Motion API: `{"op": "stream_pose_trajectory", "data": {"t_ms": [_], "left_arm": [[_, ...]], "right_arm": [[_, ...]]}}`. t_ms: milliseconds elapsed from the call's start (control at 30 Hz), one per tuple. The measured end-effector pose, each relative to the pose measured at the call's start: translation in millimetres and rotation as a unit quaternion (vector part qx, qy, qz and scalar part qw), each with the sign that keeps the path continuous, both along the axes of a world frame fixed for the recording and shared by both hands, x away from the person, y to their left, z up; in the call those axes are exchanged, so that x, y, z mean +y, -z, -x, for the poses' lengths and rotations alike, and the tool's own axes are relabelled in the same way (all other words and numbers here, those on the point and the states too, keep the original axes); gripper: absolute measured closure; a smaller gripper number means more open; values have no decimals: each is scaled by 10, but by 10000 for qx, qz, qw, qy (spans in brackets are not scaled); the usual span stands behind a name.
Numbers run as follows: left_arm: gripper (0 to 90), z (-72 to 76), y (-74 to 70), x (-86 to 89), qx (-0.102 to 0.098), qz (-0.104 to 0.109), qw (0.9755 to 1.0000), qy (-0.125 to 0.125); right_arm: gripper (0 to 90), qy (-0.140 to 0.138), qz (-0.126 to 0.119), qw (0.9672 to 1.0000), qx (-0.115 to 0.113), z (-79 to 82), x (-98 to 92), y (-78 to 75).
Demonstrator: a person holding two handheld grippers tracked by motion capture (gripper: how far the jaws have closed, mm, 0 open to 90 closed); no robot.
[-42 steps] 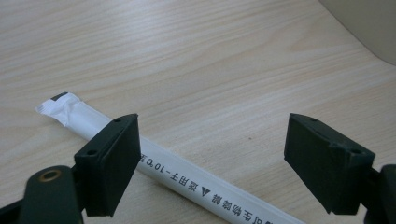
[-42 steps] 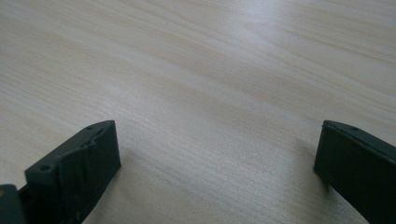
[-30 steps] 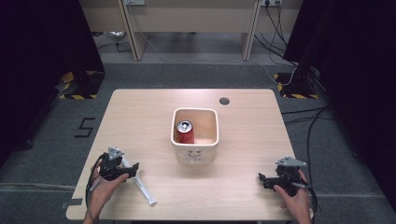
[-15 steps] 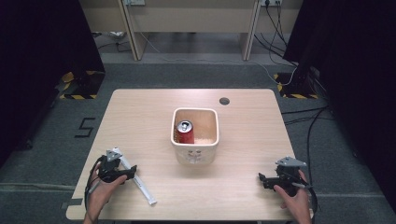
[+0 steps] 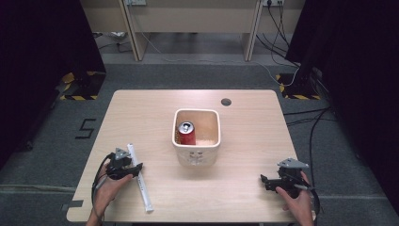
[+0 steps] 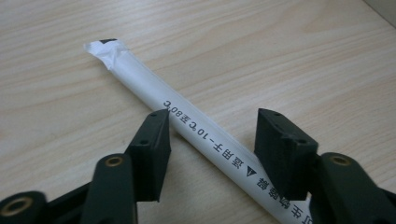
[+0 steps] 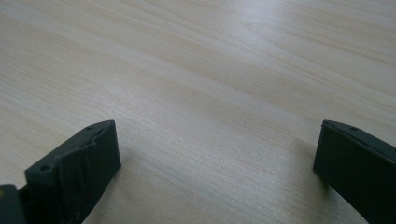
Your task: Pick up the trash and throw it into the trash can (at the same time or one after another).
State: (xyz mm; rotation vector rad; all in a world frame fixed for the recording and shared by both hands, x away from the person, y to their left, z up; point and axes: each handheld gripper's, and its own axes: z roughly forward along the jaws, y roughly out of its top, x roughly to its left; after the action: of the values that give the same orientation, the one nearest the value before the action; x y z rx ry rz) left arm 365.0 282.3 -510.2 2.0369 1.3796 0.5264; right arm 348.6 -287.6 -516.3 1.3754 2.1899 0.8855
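High view showed us a light wooden table (image 5: 155, 117) with a white square tub (image 5: 196, 139) standing near its middle. Inside the tub we saw a red drink can (image 5: 186, 134) upright against the wall on the tub's left, its silver top facing up; the rest of the tub's floor looked pale and bare.

Next in size came the long white paper-wrapped tube (image 5: 139, 177), lying flat on the table near the front left corner, well apart from the tub. From the left gripper view we read it as a slim round stick in a white sleeve (image 6: 154, 91), printed with black characters and a small black triangle, its far end crimped and folded over.

Our left gripper (image 5: 136, 168) sat over the tube's upper half. Its jaws had just been closing, and the tube ran slantwise between them; one pad seemed to touch the sleeve, the other stood clear of it, so we saw no pinch.

Our right gripper (image 5: 264, 181) rested near the front right corner, its jaws spread wide over bare wood (image 7: 210, 116).
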Motion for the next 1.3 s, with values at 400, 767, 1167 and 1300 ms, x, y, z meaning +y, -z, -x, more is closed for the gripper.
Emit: {"op": "stream_pose_trajectory", "data": {"t_ms": [400, 767, 1167, 1300], "left_arm": [[719, -170, -31, -94, 23, -112, 9992, 384], [631, -185, -54, -78, 220, -80, 9993, 279], [799, -202, -73, -123, 260, -139, 9983, 511], [799, -186, -109, -123, 230, 32, 9979, 602]], "right_arm": [[3, -16, 1, 10000, 1, -2, -2, 0], [4, -17, 5, 10000, 0, -1, -2, 0], [4, -27, 13, 10000, 0, -1, -1, 0], [4, -28, 9, 10000, 0, -1, -1, 0]]}}
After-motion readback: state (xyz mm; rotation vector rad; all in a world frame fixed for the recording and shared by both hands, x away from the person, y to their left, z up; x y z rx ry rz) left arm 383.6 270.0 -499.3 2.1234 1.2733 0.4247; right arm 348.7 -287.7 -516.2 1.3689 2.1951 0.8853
